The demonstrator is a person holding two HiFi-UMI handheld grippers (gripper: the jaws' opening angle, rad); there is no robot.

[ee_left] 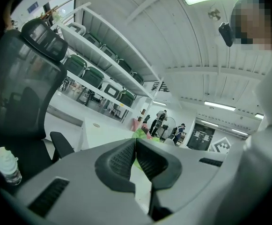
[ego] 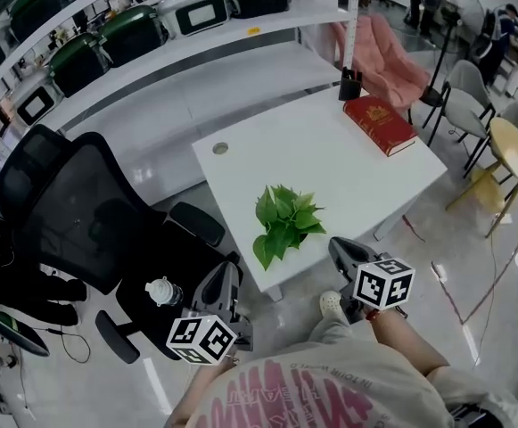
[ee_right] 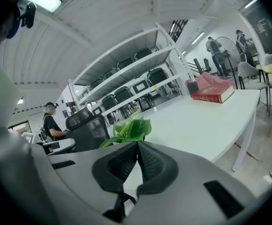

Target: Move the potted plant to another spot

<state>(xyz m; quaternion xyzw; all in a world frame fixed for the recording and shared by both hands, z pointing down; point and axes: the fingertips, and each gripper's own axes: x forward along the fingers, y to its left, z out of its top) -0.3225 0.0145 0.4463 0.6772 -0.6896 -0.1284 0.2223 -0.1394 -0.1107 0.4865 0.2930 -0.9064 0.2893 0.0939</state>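
Observation:
The potted plant (ego: pixel 285 219), with broad green leaves that hide its pot, stands near the front edge of the white table (ego: pixel 348 168). My left gripper (ego: pixel 226 276) is off the table's front left corner, below and left of the plant, its jaws shut with nothing between them. My right gripper (ego: pixel 337 246) hangs just off the front edge, right of the plant, also shut and empty. In the right gripper view the leaves (ee_right: pixel 132 127) rise just beyond the closed pads (ee_right: pixel 126 161). In the left gripper view only a sliver of green plant (ee_left: pixel 140 134) shows above the closed pads (ee_left: pixel 121 158).
A red book (ego: pixel 380 123) and a black pen holder (ego: pixel 350 85) sit at the table's far right. A black office chair (ego: pixel 71 208) with a water bottle (ego: pixel 163 291) on its seat stands left. Shelves of cases (ego: pixel 134 34) run behind; chairs and a round table (ego: pixel 517 154) stand right.

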